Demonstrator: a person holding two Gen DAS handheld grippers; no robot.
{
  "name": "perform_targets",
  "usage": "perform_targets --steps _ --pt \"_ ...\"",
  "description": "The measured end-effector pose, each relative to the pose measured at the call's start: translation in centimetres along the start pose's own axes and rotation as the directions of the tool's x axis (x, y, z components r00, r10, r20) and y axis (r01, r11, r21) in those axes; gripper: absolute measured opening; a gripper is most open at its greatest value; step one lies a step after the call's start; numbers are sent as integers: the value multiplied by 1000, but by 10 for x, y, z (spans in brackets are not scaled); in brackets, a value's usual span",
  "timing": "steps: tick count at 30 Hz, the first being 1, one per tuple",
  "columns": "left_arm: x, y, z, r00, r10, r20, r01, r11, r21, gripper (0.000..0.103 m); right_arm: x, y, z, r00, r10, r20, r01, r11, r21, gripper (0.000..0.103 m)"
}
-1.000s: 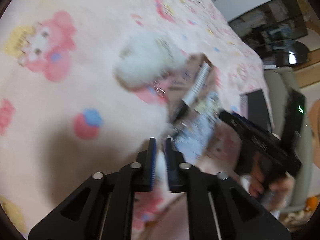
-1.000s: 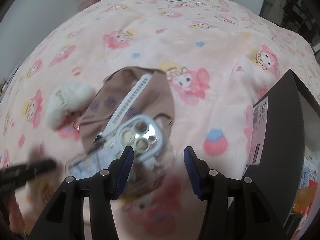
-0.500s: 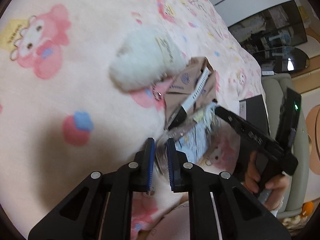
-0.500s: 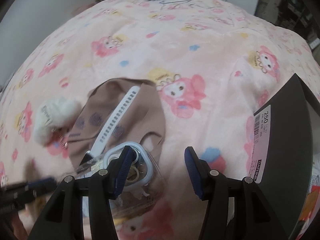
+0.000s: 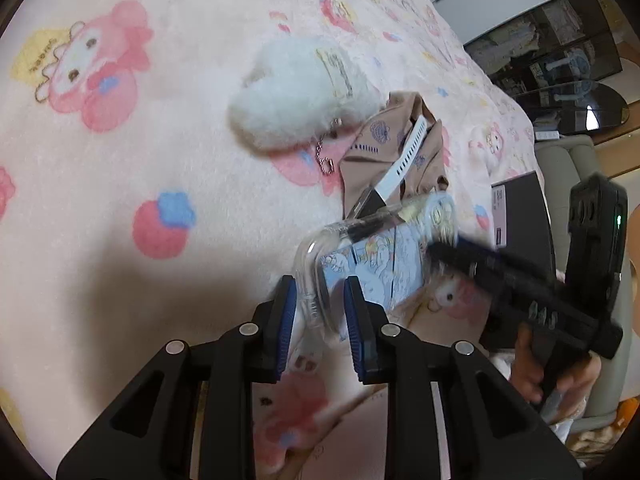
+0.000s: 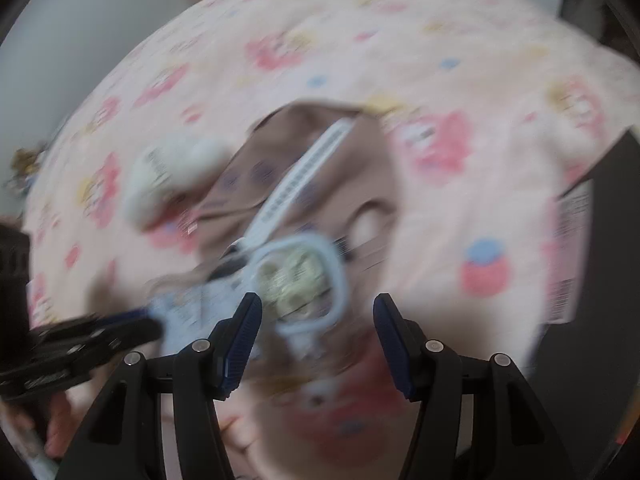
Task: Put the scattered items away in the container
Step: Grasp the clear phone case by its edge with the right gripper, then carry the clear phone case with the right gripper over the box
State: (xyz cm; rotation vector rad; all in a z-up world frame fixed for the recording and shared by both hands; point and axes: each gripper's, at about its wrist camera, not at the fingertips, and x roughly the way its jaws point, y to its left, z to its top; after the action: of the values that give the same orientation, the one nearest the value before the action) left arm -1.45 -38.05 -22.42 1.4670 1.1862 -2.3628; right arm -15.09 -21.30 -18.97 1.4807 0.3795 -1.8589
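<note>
I am working two handheld grippers over a pink cartoon-print blanket. My left gripper points down at a clear phone case with a pale blue printed back. The near, rounded end of the case sits between its two blue pads; the jaws are narrow and opening, and I cannot tell whether the pads are pressing the plastic or just bracketing it.

My right gripper comes in from the other side. Its jaws are wide and opening, with the case's camera ring just ahead and between the tips, nothing gripped. This view is smeared by motion, so fine contact is unreadable.

Beyond the case from the left gripper lie a brown patterned cloth with a white perforated strap across it, and further out to the left a white fluffy keychain toy with a small chain. The black container stands to the right of the left gripper, past the right hand's tool.

My judgement: the case is being passed or steadied between the two tools. To do it well, I would let the right jaws settle across the case's far end and close firmly before the left lets go fully, keeping the case low over the blanket so a slip costs little, then carry it toward the black box.
</note>
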Motion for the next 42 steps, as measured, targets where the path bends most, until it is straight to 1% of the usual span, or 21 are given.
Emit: perform_targets --steps 1,3,4,6,8,10,11,12,13,14,15,17,21,27,34,37,42 --pt "-5 1 1 1000 6 27 -6 1000 -6 23 -2 3 -3 1000 3 -4 -3 1000 -10 56" --pt "-16 5 6 996 34 83 -32 999 -25 23 -7 9 -11 998 56 -25 -56 998 -21 56" --pt "-16 6 8 995 39 88 -36 999 -33 23 -8 12 -15 995 90 -42 -91 996 -25 56" --pt "-14 12 12 996 45 72 -41 998 -53 23 -8 17 -20 991 120 -65 -123 992 -39 56" --pt "-7 14 12 997 59 52 -56 996 -62 23 -7 18 -20 994 100 -40 -102 994 -40 56" --pt "-1 14 12 997 67 43 -64 996 -60 27 -4 16 -16 1000 29 2 -28 999 -29 56" --pt "0 13 11 997 68 41 -66 996 -60 28 -3 13 -14 1000 10 21 -10 1000 -16 56" --pt "2 12 10 997 70 40 -68 996 -61 28 -1 11 -13 999 25 25 -25 1000 -4 56" --pt "2 10 9 996 74 41 -71 996 -59 29 2 10 -13 999 53 13 -53 999 6 51" --pt "1 8 8 996 80 45 -77 996 -54 32 5 12 -14 997 78 -7 -78 997 10 48" --pt "-3 5 6 995 84 49 -82 996 -46 32 4 15 -16 997 78 -13 -78 997 2 47" --pt "-12 0 3 995 79 56 -77 997 -33 32 -6 22 -21 999 44 19 -43 998 -35 47" --pt "-38 -18 -6 995 41 86 -41 999 3 32 -41 23 -27 997 41 73 -38 999 -30 47" --pt "-84 -65 -22 989 -8 150 -4 997 79 32 -111 30 -42 983 -13 184 22 999 -43 48" --pt "-127 -143 -45 982 -48 183 10 978 206 32 -192 11 -75 957 -43 288 42 999 10 49" --pt "-138 -184 -53 980 -70 186 18 963 267 32 -227 -4 -86 943 -64 325 59 998 24 49" --pt "-144 -263 -56 977 -111 183 33 923 384 37 -284 -46 -93 917 -101 386 79 994 73 50"
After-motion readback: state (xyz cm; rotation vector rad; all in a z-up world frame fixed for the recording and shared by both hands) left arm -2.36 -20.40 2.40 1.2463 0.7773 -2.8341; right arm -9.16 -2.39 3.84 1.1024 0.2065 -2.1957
